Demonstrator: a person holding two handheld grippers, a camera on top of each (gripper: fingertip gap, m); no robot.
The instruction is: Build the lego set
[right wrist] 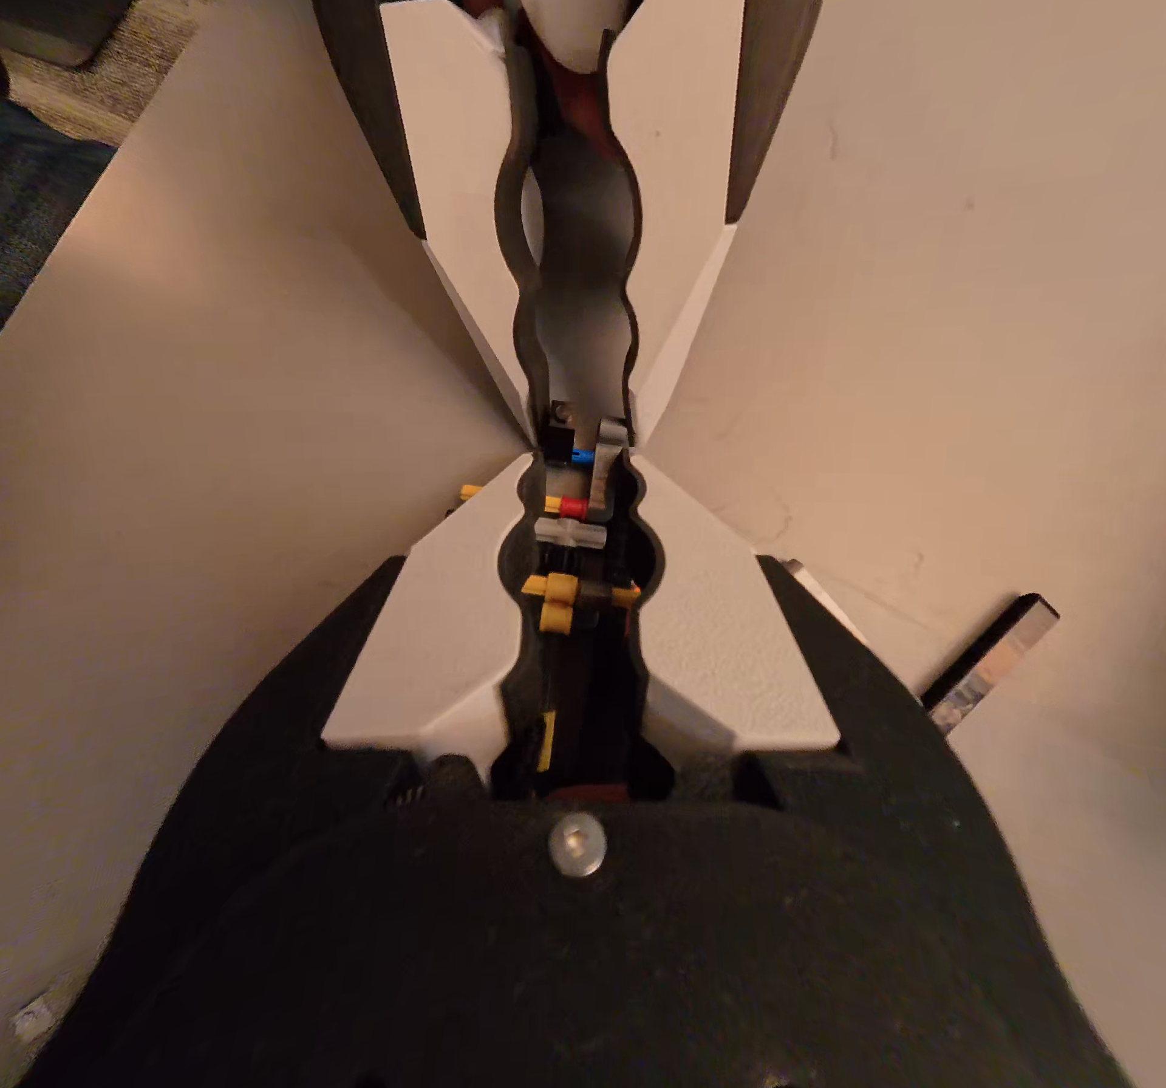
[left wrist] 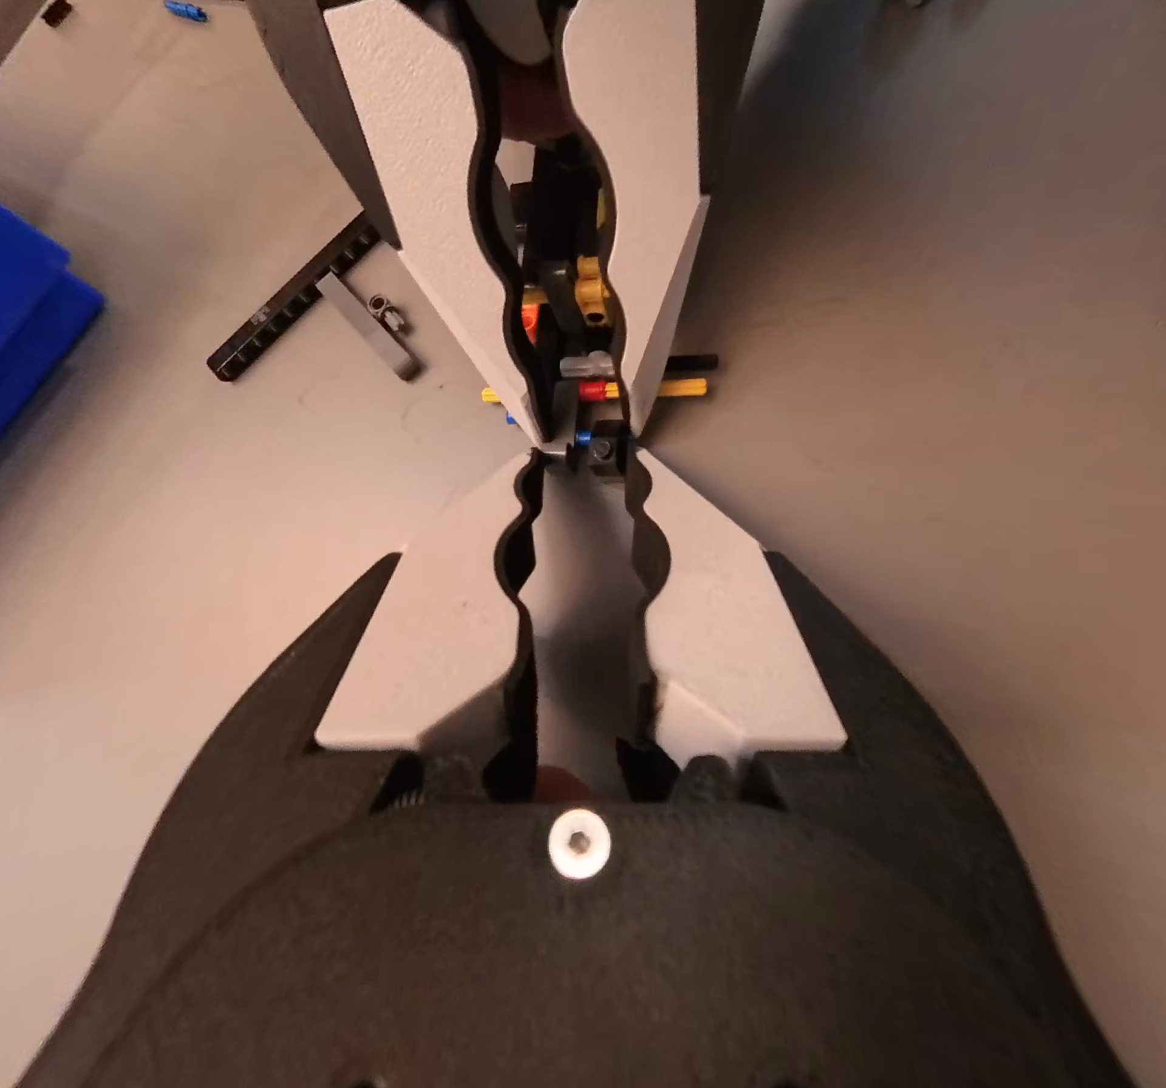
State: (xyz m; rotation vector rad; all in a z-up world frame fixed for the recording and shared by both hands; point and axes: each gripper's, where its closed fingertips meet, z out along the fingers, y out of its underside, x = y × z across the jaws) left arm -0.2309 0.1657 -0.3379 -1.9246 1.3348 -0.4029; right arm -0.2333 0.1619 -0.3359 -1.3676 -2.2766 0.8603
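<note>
Black textured housing with a single silver screw fills the near edge of both wrist views, and from it each gripper's two white fingers with wavy black pads reach forward. Tip to tip they meet: the left gripper (left wrist: 583,458) points at the right gripper (right wrist: 583,458) so that their fingertips nearly touch, above a pale table (left wrist: 883,363). Clenched along the length of the right gripper's fingers is the lego assembly (right wrist: 577,559), a narrow build of mostly black beams lying lengthwise between the pads. Crosswise through it run a yellow axle with a red bush (right wrist: 573,507), a light grey connector (right wrist: 571,534) behind that, and yellow pin connectors (right wrist: 555,600) deeper toward the housing, with an orange piece at the far pad. At the front end, just past the right fingertips, a grey liftarm carries a blue pin (right wrist: 583,457) that joins a small black block (right wrist: 558,442). That black block sits between the left gripper's fingertips, which are closed onto it; behind the tips the left pads stand apart with only table showing between them. Off to the left of the right gripper's fingers in the left wrist view lie a long black beam (left wrist: 284,313) and a grey beam (left wrist: 372,332) across it, and farther left a blue bin (left wrist: 38,313).
</note>
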